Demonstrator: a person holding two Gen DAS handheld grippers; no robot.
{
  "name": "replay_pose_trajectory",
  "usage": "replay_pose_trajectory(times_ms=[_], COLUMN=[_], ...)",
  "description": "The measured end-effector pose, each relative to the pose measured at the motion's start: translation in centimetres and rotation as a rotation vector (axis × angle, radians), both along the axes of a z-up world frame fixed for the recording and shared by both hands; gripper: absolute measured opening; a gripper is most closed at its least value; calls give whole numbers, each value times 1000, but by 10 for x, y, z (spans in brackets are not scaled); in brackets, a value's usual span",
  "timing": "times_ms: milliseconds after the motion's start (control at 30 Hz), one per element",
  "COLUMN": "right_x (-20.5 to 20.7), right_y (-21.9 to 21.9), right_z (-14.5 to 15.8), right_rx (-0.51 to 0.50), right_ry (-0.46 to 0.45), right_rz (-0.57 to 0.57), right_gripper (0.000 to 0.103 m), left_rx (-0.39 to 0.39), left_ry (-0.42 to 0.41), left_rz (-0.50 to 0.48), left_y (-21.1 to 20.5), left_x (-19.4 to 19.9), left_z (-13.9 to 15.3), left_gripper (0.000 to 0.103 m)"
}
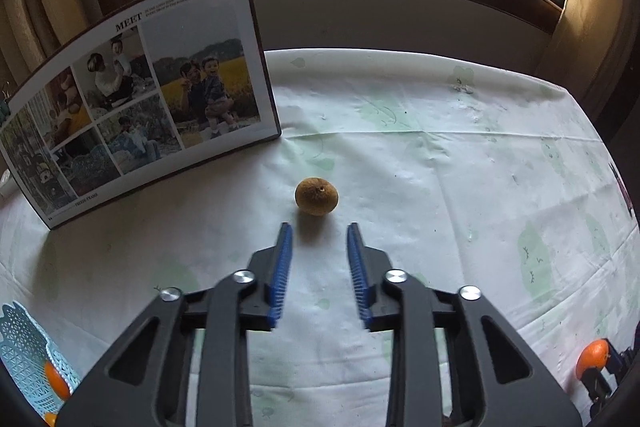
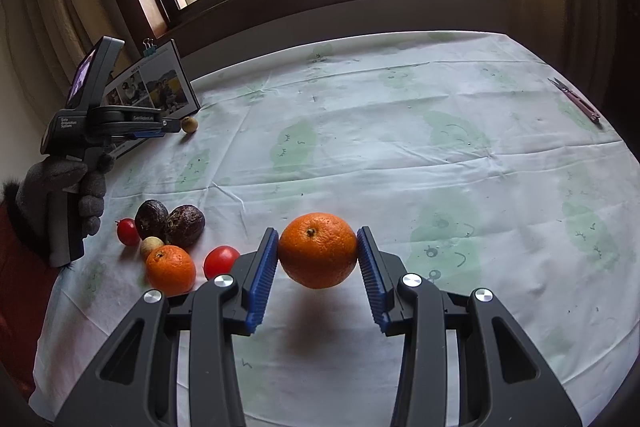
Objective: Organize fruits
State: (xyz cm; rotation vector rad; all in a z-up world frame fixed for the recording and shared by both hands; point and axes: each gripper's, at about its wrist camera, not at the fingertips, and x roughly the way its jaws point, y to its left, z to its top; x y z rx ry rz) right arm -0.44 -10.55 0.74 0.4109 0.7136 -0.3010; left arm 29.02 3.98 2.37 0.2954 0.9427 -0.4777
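My left gripper (image 1: 319, 227) is open, its blue fingers just short of a small brown round fruit (image 1: 316, 196) on the tablecloth. In the right wrist view that same brown fruit (image 2: 189, 124) lies just ahead of the left gripper (image 2: 176, 125), held by a gloved hand (image 2: 64, 187). My right gripper (image 2: 317, 233) is shut on an orange (image 2: 317, 250), held above the cloth with a shadow beneath. Left of it lies a cluster: another orange (image 2: 171, 269), two red fruits (image 2: 219, 260) (image 2: 127, 231), two dark wrinkled fruits (image 2: 168, 221) and a pale small fruit (image 2: 151, 246).
A photo board (image 1: 132, 99) with a teal binder clip leans at the back left. A light-blue mesh basket (image 1: 28, 359) holding an orange stands at the left gripper's lower left. Pink snips (image 2: 576, 99) lie near the table's right edge. A window wall runs behind the table.
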Motion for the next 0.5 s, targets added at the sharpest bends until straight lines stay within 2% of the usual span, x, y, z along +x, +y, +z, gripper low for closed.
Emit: replay_pose_trajectory(times_ms=[33, 133, 333, 433, 500], right_x=[0, 0, 0, 1, 1], right_y=[0, 0, -1, -1, -1], right_z=[0, 0, 0, 0, 0], right_rx=[1, 4, 5, 6, 6], right_ry=[1, 2, 3, 4, 4], right_rz=[1, 2, 2, 2, 2], right_gripper=[41, 41, 41, 41, 41], left_rx=[-5, 3, 44, 60, 72], left_ry=[7, 0, 46, 68, 57], left_rz=[2, 9, 5, 3, -5], left_y=[-1, -7, -21, -27, -31], left_x=[3, 9, 24, 30, 31], left_z=[-1, -2, -18, -25, -28], left_gripper=[46, 56, 56, 32, 28])
